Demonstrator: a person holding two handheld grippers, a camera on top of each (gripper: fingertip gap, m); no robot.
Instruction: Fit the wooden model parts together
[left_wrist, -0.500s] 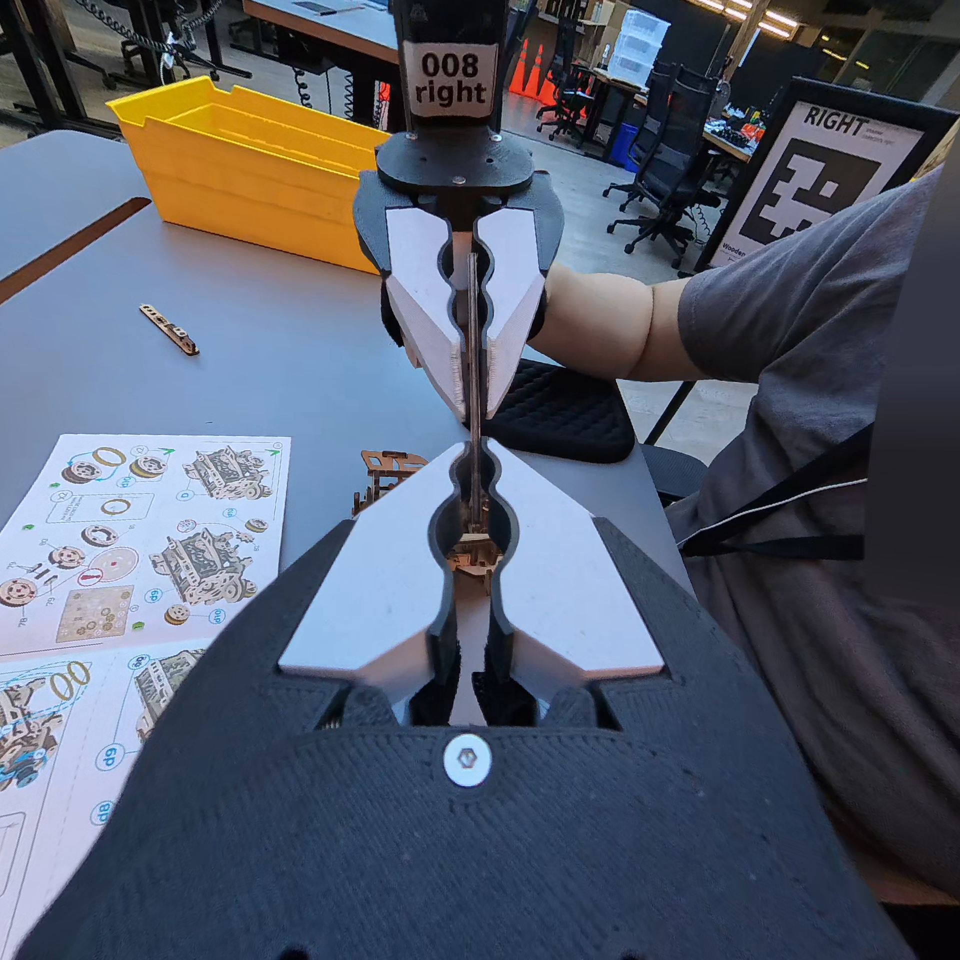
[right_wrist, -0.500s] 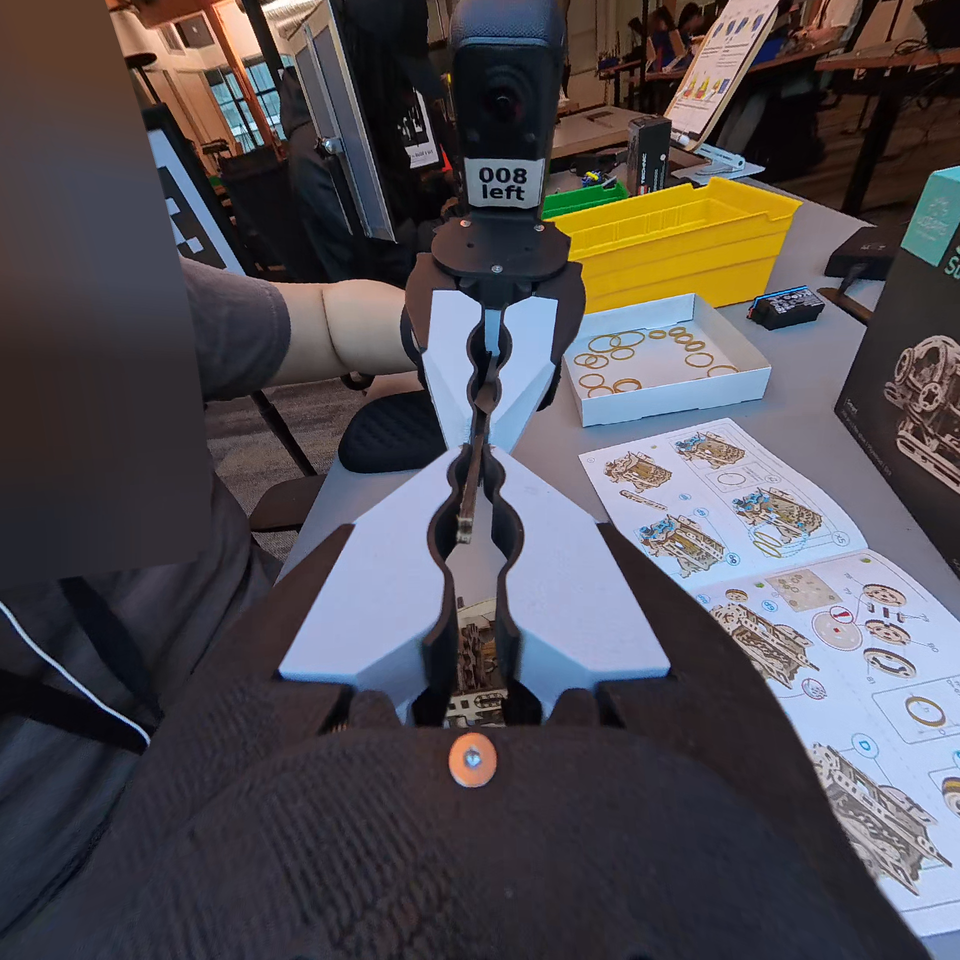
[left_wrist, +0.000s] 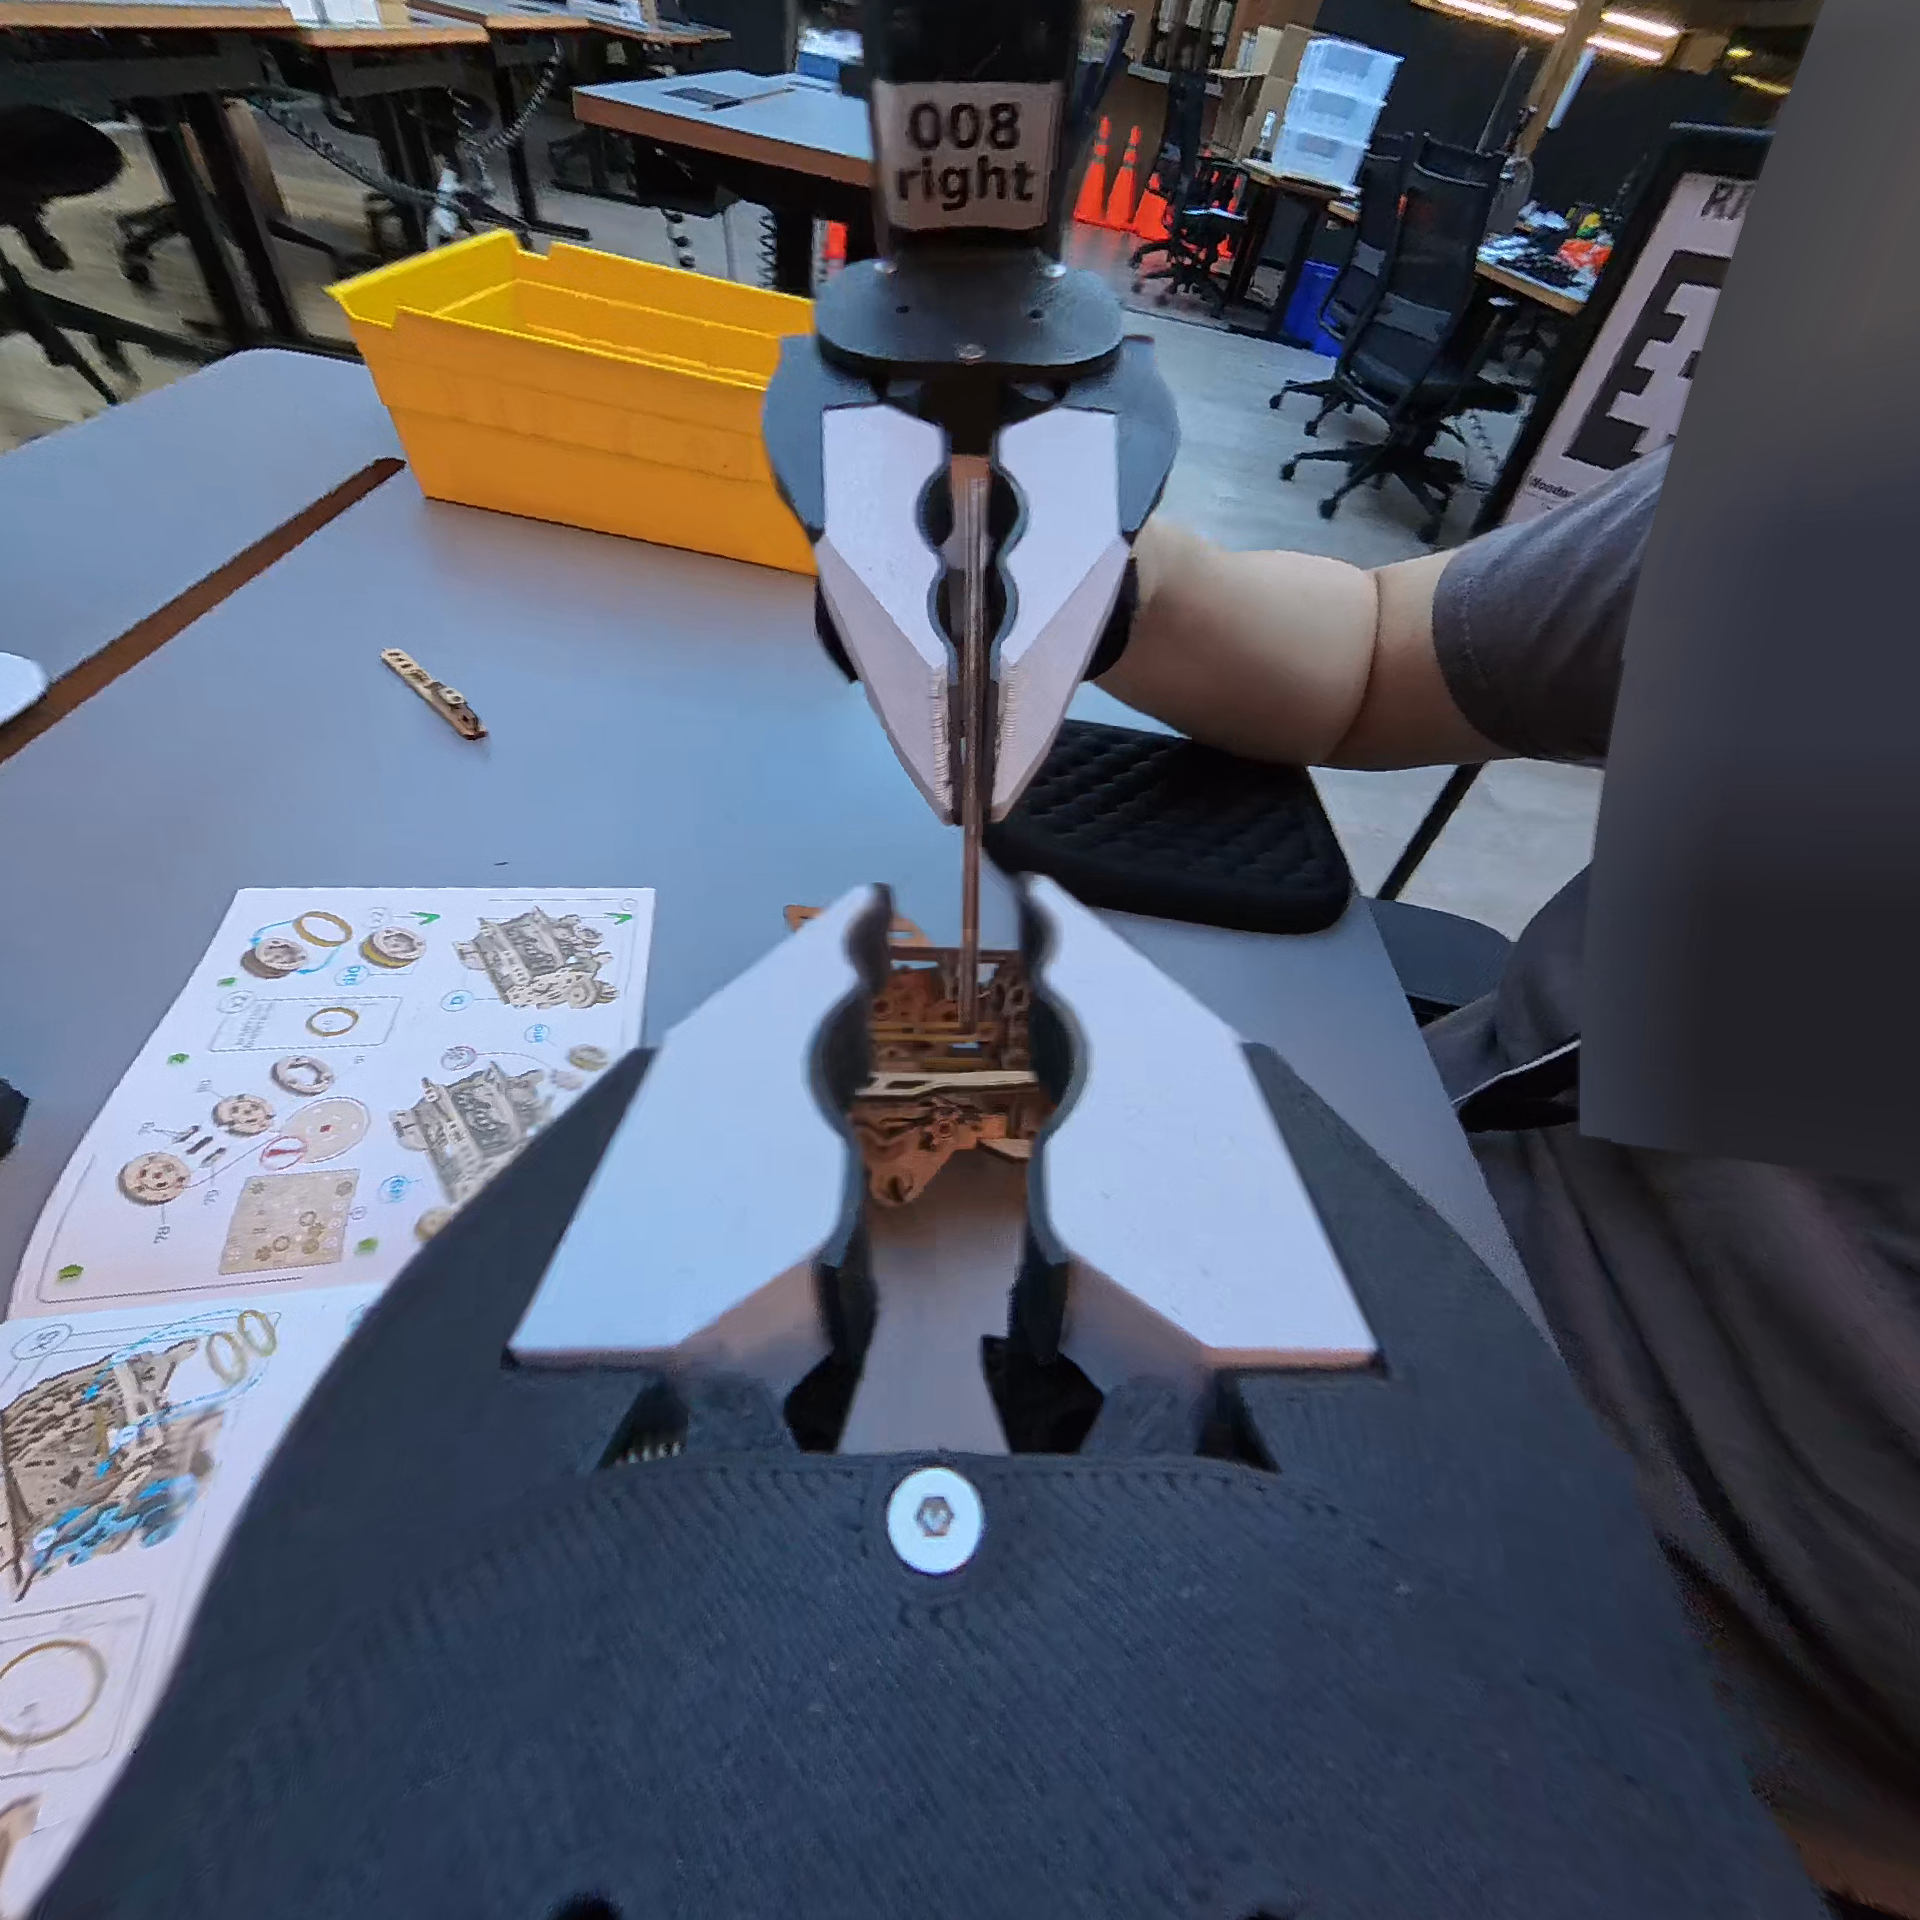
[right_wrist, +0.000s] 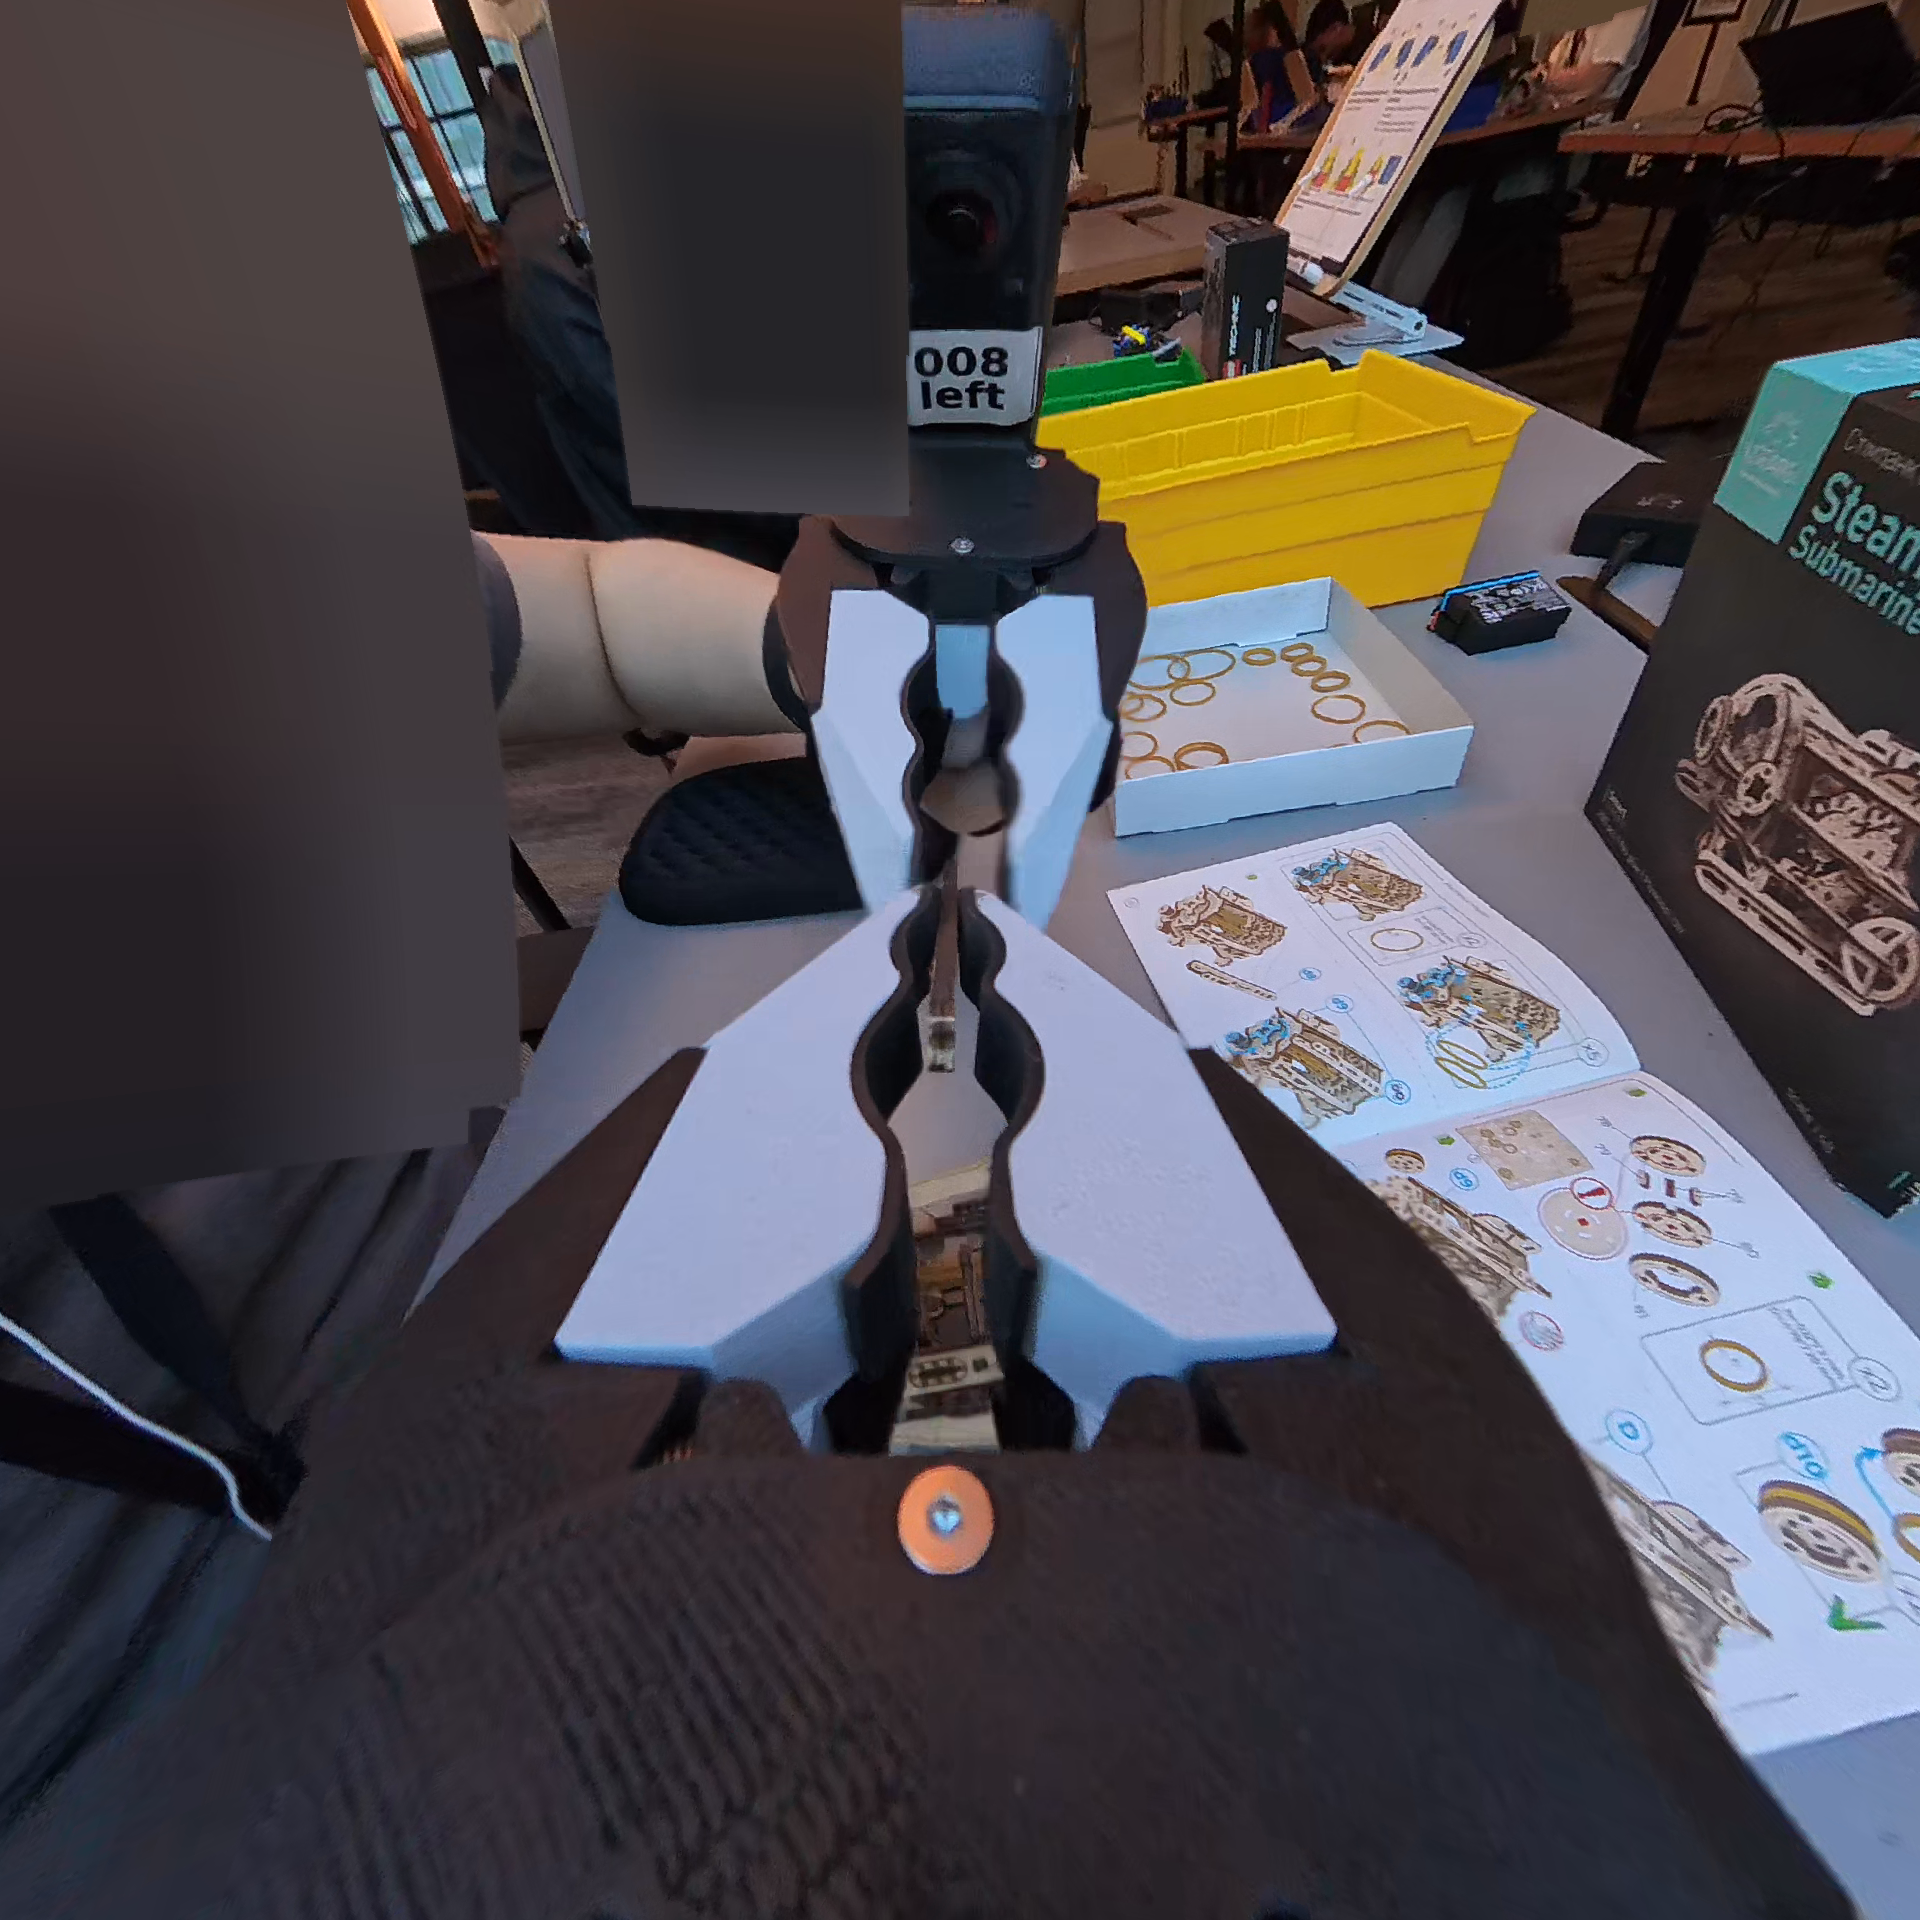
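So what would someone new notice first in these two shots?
Two grey-fingered grippers meet tip to tip at centre: the right gripper pinches a thin wooden strip, while the left gripper stands open around its end above the wooden model. A yellow bin sits behind, and an instruction sheet lies on the table.

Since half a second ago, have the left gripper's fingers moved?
Yes. The left gripper has opened: its fingers stand apart on either side of the thin wooden strip, which the right gripper holds clamped. Earlier they were closed on it.
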